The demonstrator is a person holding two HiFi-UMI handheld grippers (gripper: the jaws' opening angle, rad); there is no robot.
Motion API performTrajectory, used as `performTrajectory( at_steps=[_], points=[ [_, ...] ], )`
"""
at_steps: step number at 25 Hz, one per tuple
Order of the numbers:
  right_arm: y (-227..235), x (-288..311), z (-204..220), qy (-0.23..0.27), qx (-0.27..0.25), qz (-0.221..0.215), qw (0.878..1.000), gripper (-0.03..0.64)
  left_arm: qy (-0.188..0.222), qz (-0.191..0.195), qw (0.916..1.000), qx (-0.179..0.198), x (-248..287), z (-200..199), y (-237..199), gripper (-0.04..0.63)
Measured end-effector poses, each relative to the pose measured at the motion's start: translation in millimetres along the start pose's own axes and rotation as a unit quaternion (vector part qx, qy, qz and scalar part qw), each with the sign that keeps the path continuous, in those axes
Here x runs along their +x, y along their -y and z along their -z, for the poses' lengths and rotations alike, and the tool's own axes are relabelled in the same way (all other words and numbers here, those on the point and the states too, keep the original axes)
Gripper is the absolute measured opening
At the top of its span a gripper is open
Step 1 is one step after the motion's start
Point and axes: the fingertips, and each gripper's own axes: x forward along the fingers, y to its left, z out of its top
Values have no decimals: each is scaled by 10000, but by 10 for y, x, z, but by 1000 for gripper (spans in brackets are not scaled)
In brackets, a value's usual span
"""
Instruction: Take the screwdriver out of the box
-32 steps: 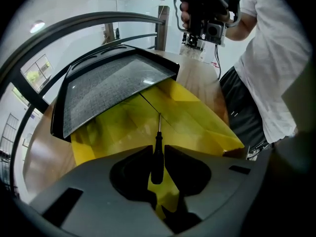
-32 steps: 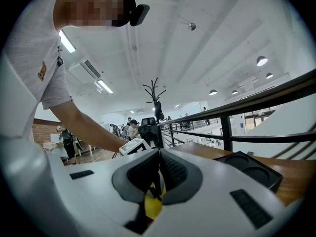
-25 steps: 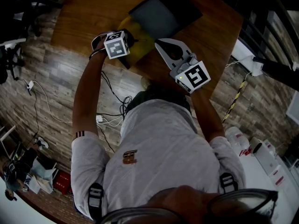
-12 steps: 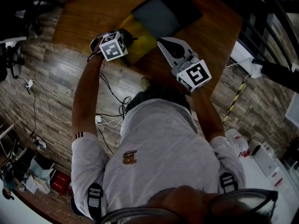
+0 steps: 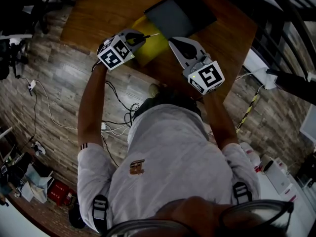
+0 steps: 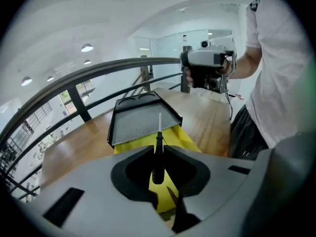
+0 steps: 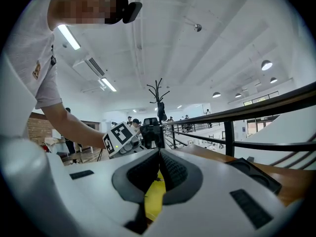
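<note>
The person wears a pale grey short-sleeved shirt with a small brown chest emblem, dark stripes on the left sleeve hem, black buckled shoulder straps, plus dark-rimmed glasses.

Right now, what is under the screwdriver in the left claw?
The yellow box lies below the screwdriver gripped in the left claw, with its dark lid open behind. The claw's body covers the box's inside, so its contents cannot be seen.

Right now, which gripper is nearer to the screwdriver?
Left. The left gripper grips the screwdriver by its handle above the yellow box; the right gripper is beside the box, jaws together, not touching the screwdriver.
</note>
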Motion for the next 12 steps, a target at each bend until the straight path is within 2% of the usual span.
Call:
performTrajectory(
  at_steps=[6, 9, 12],
  points=[
    [-117, -43, -147, 100, -149, -130, 9998, 32, 770, -547, 9951, -301, -303, -310, 39, 74],
    [-183, -72, -220, 160, -206, -180, 9995, 32, 1149, -807, 9889, -496, -453, -430, 53, 74],
    [-273, -100, -286, 215, -255, -234, 9992, 32, 1572, -1015, 9793, -776, -622, -522, 91, 74]
  ],
)
